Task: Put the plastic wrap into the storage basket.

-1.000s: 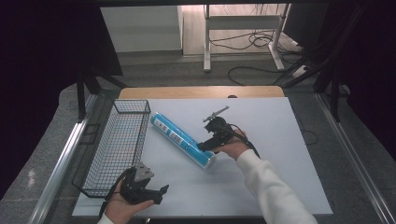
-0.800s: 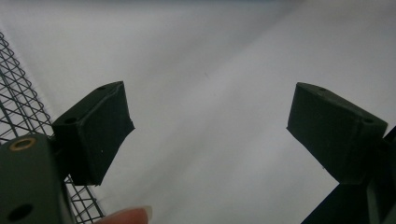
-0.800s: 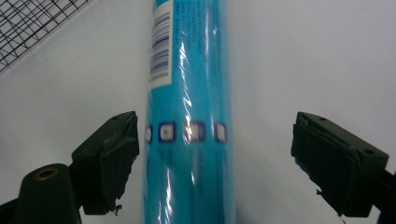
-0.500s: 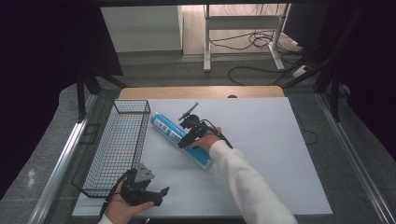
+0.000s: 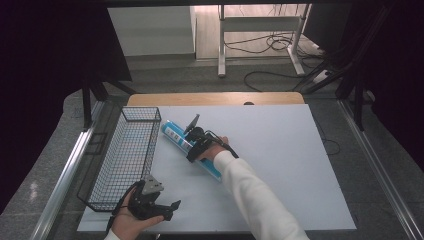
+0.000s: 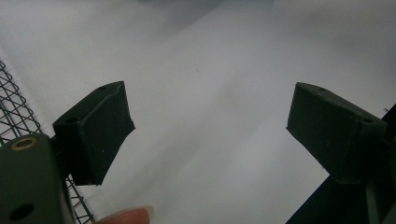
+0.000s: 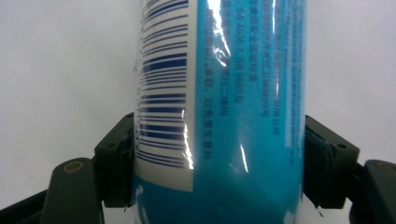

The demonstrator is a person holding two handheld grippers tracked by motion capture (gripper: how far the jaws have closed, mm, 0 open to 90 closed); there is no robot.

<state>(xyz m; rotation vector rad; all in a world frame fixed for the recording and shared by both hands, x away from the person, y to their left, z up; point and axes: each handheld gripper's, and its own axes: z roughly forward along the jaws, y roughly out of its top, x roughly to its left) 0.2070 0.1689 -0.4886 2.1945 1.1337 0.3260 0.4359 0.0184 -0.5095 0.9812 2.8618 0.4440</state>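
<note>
left gripper (image 5: 159,209): near table edge, in person's left hand, jaws spread wide, nothing between; just beside basket's near end
white board (image 5: 280,165): covers table top
right gripper (image 5: 194,141): mid-board, jaws closed against both sides of the tube
blue tube (image 7: 219,93): lies flat on board, diagonal, barcode label up, far end close to basket
wire basket (image 5: 125,155): left side, long axis runs near-to-far, looks empty
</note>
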